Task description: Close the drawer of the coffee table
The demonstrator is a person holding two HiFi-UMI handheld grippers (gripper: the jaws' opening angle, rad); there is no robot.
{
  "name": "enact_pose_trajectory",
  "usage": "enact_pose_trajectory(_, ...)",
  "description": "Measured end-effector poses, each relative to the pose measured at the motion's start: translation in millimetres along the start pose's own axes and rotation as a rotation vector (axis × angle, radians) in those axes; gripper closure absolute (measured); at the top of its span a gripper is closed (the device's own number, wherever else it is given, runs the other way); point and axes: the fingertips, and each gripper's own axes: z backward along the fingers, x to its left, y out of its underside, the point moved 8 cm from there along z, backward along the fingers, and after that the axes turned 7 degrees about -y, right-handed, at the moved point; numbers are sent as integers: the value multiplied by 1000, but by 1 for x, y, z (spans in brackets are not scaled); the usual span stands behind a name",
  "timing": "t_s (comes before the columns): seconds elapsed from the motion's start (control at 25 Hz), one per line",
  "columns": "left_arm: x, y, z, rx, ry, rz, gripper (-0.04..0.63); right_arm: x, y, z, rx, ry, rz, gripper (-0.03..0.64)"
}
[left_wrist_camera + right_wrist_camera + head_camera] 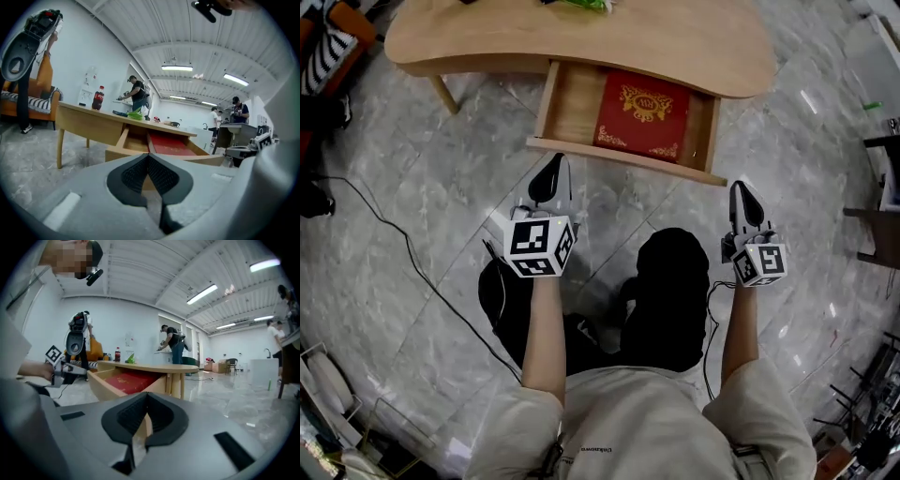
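Closest to the camera is the person's pale shirt [647, 422], with both bare forearms [546, 333] reaching forward toward the drawer [623, 161] of the coffee table [441, 56]. That drawer stands pulled well out from under the light wooden worktop [675, 42], its front panel facing the person. Inside the drawer, filling its right part, lies a flat red box [642, 114] with gold ornament; bare wood shows to the left of it. The left gripper [553, 164] points at the drawer's front panel near its left end, close to the panel, though contact cannot be made out. Its jaws are pressed together with nothing between them, and in its own view the gripper [148, 157] faces the drawer [117, 152] and the red box [171, 146] just ahead. The right gripper [742, 192] hangs just off the right end of the drawer's front, apart from it, with its jaws likewise together and empty [146, 397]. From that side, its view shows the drawer [101, 385] and red box [126, 380]. Below the drawer spreads grey marble floor [412, 187], and a black cable [403, 244] trails well to the drawer's left. A cola bottle [98, 97] stands on the worktop left of the drawer.
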Motion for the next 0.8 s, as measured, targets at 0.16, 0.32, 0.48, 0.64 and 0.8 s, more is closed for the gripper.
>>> enact_pose_trajectory(0.16, 3, 7, -4, -5, 28, 9, 586, -7, 8, 14, 77, -133, 30, 601)
enact_pose_trajectory(0.32, -3, 12, 1, 5, 56, 5, 586, -19, -10, 29, 97, -213, -13, 601)
enact_pose_trajectory(0.48, -12, 7, 7, 5, 110, -17, 586, -22, -34, 36, 97, -233, 7, 601)
enact_pose_trajectory(0.64, -18, -23, 2, -63, 160, -132, 586, -29, -36, 32, 35, -189, -55, 601)
enact_pose_trajectory(0.8, -17, -58, -1, -110, 178, -188, 586, -32, -13, 32, 79, -153, -112, 601)
